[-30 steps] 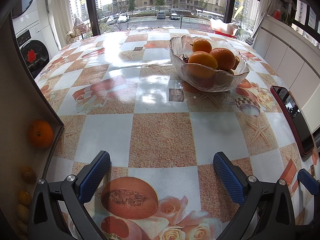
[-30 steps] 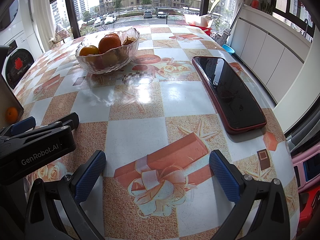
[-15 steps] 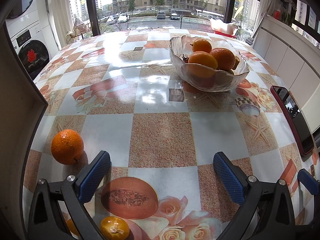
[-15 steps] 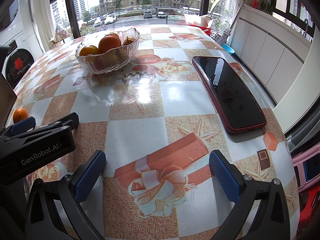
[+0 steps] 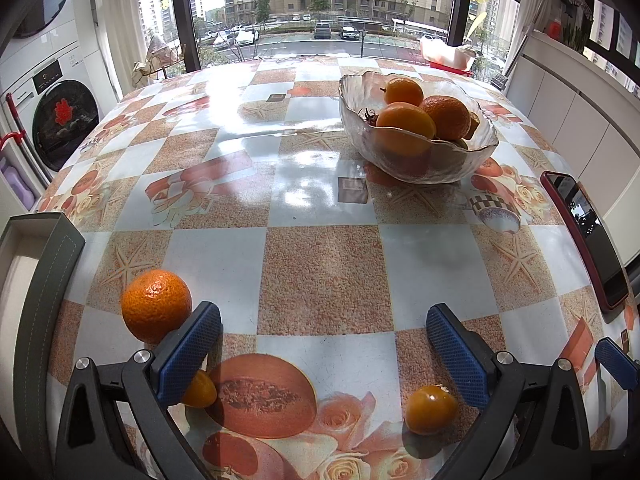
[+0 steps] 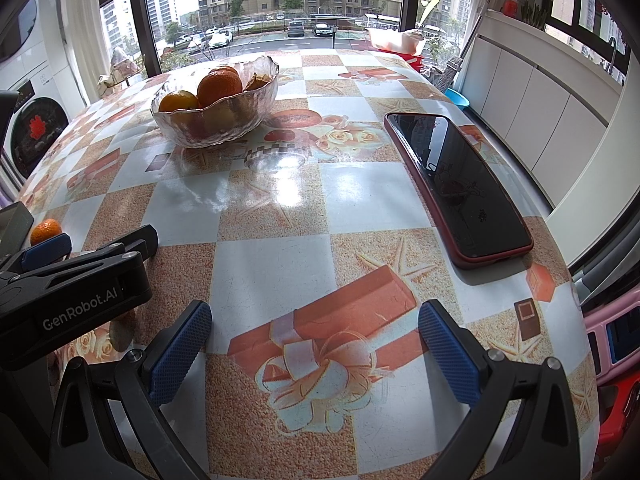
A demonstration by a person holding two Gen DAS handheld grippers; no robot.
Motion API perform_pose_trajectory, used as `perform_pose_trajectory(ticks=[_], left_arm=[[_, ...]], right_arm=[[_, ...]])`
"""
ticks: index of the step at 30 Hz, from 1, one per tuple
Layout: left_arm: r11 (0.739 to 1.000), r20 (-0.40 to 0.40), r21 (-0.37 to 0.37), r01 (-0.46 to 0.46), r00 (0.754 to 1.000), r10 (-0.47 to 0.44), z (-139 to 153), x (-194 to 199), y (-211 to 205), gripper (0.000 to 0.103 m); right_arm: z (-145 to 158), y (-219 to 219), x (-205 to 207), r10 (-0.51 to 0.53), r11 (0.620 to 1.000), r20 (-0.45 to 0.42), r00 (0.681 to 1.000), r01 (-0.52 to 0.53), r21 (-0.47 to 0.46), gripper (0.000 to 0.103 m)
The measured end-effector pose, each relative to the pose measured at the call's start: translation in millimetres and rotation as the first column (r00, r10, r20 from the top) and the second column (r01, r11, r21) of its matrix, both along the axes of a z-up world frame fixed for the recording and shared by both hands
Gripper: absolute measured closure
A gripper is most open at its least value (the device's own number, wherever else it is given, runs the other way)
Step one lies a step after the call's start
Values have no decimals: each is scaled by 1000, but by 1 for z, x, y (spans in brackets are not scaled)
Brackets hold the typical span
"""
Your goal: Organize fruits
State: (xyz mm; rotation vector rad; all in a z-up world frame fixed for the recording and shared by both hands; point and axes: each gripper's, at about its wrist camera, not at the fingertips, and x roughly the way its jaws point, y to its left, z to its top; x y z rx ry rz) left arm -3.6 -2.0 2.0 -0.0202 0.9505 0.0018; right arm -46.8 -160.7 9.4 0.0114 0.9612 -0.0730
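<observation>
While both grippers sit low over the table point(image 5: 320, 280), neither holds anything: left gripper point(image 5: 324, 344) has its jaws spread wide, right gripper point(image 6: 316, 344) likewise wide with only bare tablecloth between the pads. Loose fruit near the left gripper: a large orange point(image 5: 156, 306) just outside the left finger, touching or nearly touching its pad; a small orange fruit point(image 5: 199, 390) partly hidden under that same finger; another small one point(image 5: 431, 409) just inside the right finger. Glass bowl point(image 5: 416, 156) sits well ahead, right of centre, with several oranges in it. Dark-edged box point(image 5: 38, 280) at far left. Phone point(image 6: 456, 184) in red case lies flat ahead of the right gripper.
</observation>
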Motion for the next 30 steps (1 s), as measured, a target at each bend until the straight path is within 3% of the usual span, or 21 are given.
perform_pose_trajectory(ticks=[8,12,17,20,22,26,30], left_arm=[[1000,0,0,0,1000,0,-1,2,2,0],[1000,0,0,0,1000,0,-1,2,2,0],[1000,-2,1,1,1000,-1,-1,3,2,0],[999,-118,-1,42,992,-42,4,5,3,0],[998,-129,-52,44,990,-50,26,-9,8,0],[973,36,-205,108,994,-103,124,-51,21,0],[959,244,-219,179,962,-123,245,-92,24,0]], right_arm=[[-1,0,-4,-6,1000,0,1000,6,1,0],[4,-5,-1,13,1000,-97,995,-13,3,0],[20,-33,-17,-15,996,-121,993,25,81,0],[36,-44,-35,-27,992,-140,990,43,117,0],[55,-52,-45,-33,988,-117,993,50,143,0],[104,-65,-62,-36,972,-29,999,42,232,0],[146,-63,-76,-13,966,59,998,-3,257,0]])
